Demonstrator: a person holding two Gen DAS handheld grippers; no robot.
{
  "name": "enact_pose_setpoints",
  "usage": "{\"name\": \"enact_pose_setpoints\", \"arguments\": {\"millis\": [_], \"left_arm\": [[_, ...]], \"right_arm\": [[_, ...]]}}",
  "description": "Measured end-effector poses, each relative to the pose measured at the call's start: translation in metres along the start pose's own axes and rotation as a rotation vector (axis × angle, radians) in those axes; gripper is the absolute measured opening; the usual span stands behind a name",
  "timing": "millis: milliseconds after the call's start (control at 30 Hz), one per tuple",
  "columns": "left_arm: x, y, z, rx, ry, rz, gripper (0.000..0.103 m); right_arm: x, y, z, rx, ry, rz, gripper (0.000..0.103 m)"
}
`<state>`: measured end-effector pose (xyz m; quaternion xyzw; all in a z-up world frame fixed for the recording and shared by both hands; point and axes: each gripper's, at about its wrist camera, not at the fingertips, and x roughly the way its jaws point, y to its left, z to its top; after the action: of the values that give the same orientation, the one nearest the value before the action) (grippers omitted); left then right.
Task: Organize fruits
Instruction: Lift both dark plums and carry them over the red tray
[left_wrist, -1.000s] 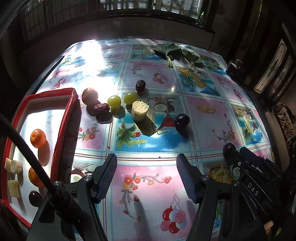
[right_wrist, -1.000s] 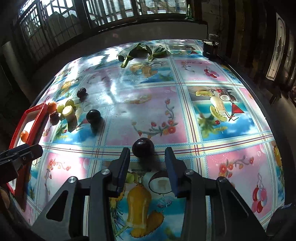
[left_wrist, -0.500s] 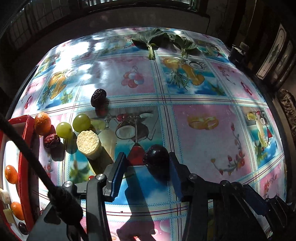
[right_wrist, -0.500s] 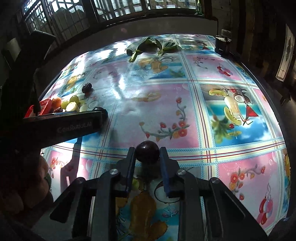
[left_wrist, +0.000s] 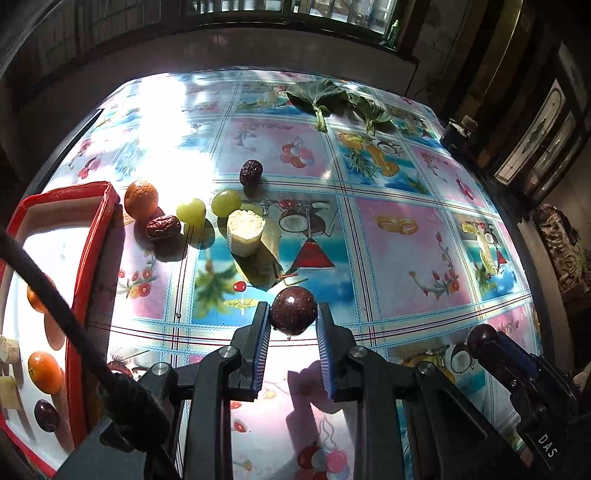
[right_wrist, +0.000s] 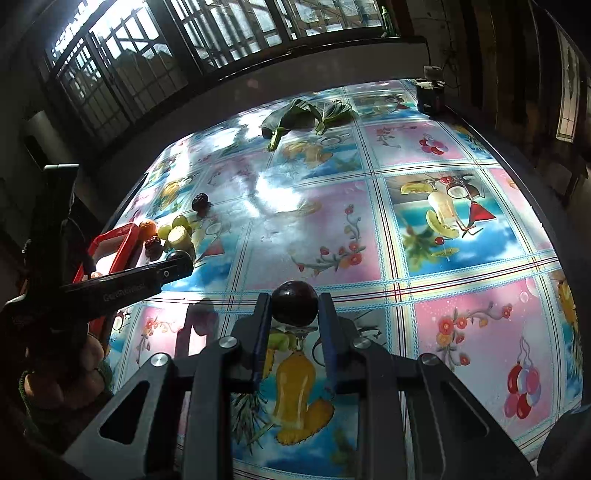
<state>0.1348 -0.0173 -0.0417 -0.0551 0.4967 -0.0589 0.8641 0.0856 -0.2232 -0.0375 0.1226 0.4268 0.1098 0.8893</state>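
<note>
My left gripper (left_wrist: 293, 317) is shut on a dark plum (left_wrist: 293, 310), held just above the table. My right gripper (right_wrist: 294, 308) is shut on a second dark plum (right_wrist: 294, 302), also seen at the right of the left wrist view (left_wrist: 482, 338). A red tray (left_wrist: 90, 258) at the left holds oranges (left_wrist: 44, 371), a dark plum (left_wrist: 46, 415) and pale cubes. Loose on the table next to it are an orange (left_wrist: 141, 199), two red dates (left_wrist: 162, 227), two green grapes (left_wrist: 190, 210) and a pale banana chunk (left_wrist: 244, 230).
The table carries a glossy fruit-print cloth (left_wrist: 406, 240). Green leaves (left_wrist: 332, 99) lie at the far edge. A small dark box (right_wrist: 430, 96) stands at the far right corner. The left gripper's body (right_wrist: 122, 284) crosses the left of the right wrist view.
My left gripper moved forward to the dark plum by the banana chunk, closed on it and lifted it back. My right gripper closed on its plum and holds it.
</note>
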Motion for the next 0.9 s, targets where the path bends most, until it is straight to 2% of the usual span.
{"name": "enact_pose_setpoints", "arguments": {"millis": [100, 200, 300, 500, 667, 767, 900], "left_arm": [[-0.018, 0.016, -0.010, -0.035, -0.023, 0.017, 0.024], [-0.033, 0.032, -0.021, -0.069, -0.043, 0.076, 0.024], [-0.044, 0.046, -0.029, -0.097, -0.057, 0.096, 0.023], [-0.057, 0.056, -0.044, -0.096, -0.078, 0.121, 0.024], [-0.066, 0.061, -0.051, -0.090, -0.096, 0.164, 0.024], [-0.071, 0.066, -0.053, -0.095, -0.109, 0.192, 0.024], [-0.075, 0.073, -0.056, -0.100, -0.121, 0.231, 0.024]], "right_arm": [[0.000, 0.008, -0.005, 0.012, 0.012, 0.045, 0.027], [0.001, 0.023, -0.010, -0.012, 0.022, 0.054, 0.027], [-0.001, 0.039, -0.017, -0.040, 0.026, 0.067, 0.027], [-0.001, 0.062, -0.023, -0.064, 0.032, 0.084, 0.027], [0.002, 0.066, -0.020, -0.036, 0.034, 0.056, 0.027], [-0.005, 0.078, -0.019, -0.071, 0.003, 0.055, 0.027], [-0.005, 0.089, -0.020, -0.086, 0.009, 0.071, 0.027]]}}
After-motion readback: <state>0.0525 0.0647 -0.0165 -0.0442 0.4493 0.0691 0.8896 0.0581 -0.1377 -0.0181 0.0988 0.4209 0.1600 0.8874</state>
